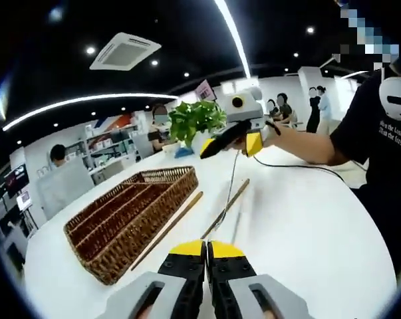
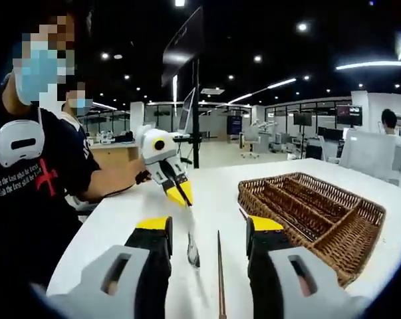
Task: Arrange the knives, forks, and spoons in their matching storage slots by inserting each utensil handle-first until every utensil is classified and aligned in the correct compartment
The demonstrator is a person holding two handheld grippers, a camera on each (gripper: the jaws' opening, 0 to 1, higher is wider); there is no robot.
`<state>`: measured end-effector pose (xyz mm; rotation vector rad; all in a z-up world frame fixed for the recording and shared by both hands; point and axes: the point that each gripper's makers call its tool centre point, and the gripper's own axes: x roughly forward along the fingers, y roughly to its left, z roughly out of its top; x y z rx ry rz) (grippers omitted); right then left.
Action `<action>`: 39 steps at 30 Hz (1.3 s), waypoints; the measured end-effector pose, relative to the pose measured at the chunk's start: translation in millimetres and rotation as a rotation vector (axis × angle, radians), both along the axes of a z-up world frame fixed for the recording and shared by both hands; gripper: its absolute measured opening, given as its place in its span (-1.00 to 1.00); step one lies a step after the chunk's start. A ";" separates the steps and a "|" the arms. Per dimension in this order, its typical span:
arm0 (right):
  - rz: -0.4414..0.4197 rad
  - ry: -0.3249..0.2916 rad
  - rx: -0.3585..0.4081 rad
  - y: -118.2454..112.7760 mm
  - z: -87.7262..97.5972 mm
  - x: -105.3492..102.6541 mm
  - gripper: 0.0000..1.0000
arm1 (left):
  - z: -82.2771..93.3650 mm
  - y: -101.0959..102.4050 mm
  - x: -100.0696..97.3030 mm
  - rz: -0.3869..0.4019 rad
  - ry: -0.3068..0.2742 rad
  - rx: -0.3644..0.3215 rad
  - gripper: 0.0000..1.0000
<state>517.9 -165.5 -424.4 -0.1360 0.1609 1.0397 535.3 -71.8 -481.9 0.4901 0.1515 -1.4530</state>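
Utensils [image 1: 227,203] number three beside one wicker tray [image 1: 130,216].

The desk [image 1: 306,226] is a white, rounded surface. A wicker tray [image 1: 130,216] with long compartments rests on it, left of the left gripper's fingers [image 1: 187,256]. Two long wooden-handled utensils [image 1: 227,207] lie flat on the desk ahead of those fingers, between the tray and the bare part. A potted plant [image 1: 195,123] stands at the far edge. One thin utensil [image 2: 220,279], possibly a knife, lies between the right gripper's fingers [image 2: 263,232].
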 end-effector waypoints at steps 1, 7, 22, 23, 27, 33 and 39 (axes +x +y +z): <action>0.007 0.002 -0.005 3.3 -1.1 -1.5 -0.17 | -0.6 -1.7 -1.6 -0.006 -0.001 0.002 -1.00; 0.121 0.046 -0.135 40.1 -31.4 -20.7 -0.39 | -16.8 -6.7 -10.1 -0.042 -0.070 0.107 -1.00; 0.175 0.198 -0.251 56.1 -81.0 -23.3 -0.84 | -18.8 -14.5 -24.1 -0.097 -0.098 0.142 -1.00; 0.180 0.198 -0.255 58.1 -82.1 -24.2 -0.85 | -18.9 -14.8 -24.3 -0.098 -0.099 0.143 -1.00; 0.188 0.225 -0.261 62.0 -87.1 -26.2 -0.90 | -18.4 -16.0 -25.9 -0.108 -0.099 0.141 -1.00; 0.175 0.246 -0.268 62.0 -88.9 -24.8 -0.96 | -18.0 -16.0 -25.6 -0.107 -0.086 0.140 -1.00; 0.169 0.193 -0.308 62.4 -87.4 -23.6 -0.99 | -17.2 -16.1 -26.1 -0.097 -0.054 0.131 -1.00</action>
